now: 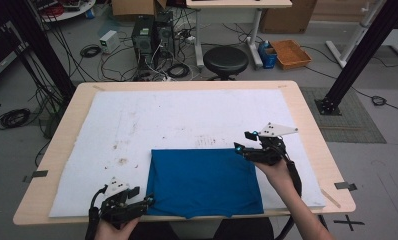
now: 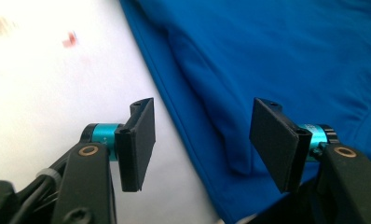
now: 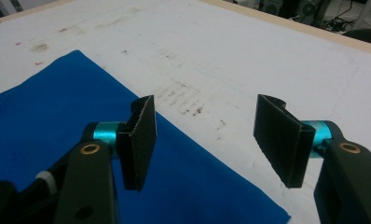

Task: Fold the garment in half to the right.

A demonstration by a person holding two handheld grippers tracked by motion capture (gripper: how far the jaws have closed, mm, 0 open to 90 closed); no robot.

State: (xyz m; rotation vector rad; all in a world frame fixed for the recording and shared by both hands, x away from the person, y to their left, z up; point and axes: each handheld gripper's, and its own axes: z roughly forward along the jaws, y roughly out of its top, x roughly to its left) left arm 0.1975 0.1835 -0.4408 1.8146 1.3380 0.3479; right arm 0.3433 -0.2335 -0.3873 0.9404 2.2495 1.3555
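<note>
No legible text, labels, brand marks or numbers in any view. One sign noted: a black tape cross (image 1: 348,222) on the grey floor, just beside the desk's near right corner.

Each hand carries a set of black tongs. The left tongs (image 1: 146,202) and the right tongs (image 1: 240,148) share one build: two flat, rectangular black pads with a fine ribbed face, each on a teal collar (image 2: 103,133) joined to a thick black link with a brass-coloured pivot ring (image 3: 89,149). A pale grey three-cornered plate (image 1: 276,130) tops the right one. A black cable (image 1: 92,216) trails from the left. Both forearms are bare.
</note>
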